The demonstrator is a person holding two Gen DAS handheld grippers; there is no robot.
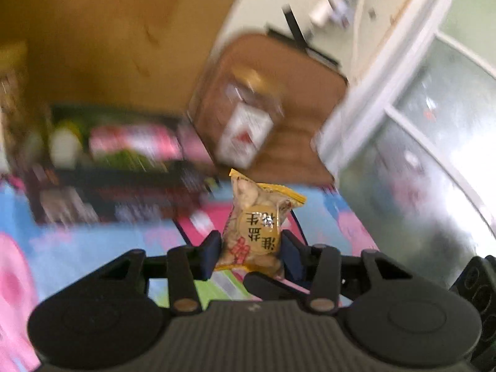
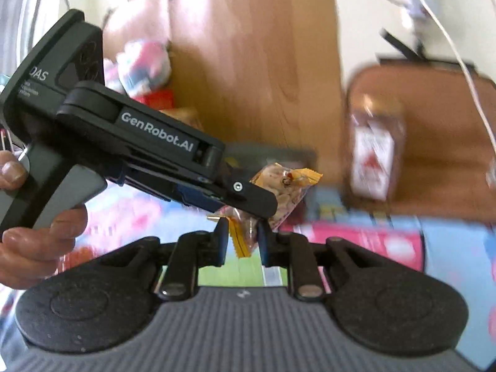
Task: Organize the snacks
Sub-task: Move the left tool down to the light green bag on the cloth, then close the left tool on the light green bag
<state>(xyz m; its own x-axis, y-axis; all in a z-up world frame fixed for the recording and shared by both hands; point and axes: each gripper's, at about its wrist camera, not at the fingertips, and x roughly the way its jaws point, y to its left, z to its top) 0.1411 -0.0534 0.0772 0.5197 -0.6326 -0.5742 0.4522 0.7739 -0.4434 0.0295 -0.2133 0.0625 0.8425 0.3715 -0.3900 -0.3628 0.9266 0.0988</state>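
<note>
1. A colourful play mat [image 1: 93,241], light blue with pink figures, is seen spread under both grippers; its detail is blurred in both views.
2. A brown wooden panel [image 2: 248,62] is seen rising behind the mat, and a brown tray [image 1: 310,71] is seen to its right.
3. A dark rack [image 1: 117,186] filled with snack packages is seen at the mat's far left edge in the left wrist view, too smeared for its compartments to be told apart.
4. A white and red packet [image 1: 241,133] is seen lying in the tray.
5. The left gripper [image 1: 251,248] is held in the person's hand [image 2: 37,241], and is seen from the side in the right wrist view.
6. A yellow-edged peanut packet [image 1: 257,226] is seen upright above the mat, clamped between the left gripper's pads.
7. The right gripper [image 2: 240,241] is seen closed on a smaller yellow-edged wrapper [image 2: 240,237], which is pinched just beside the peanut packet; whether the two touch cannot be told.
</note>
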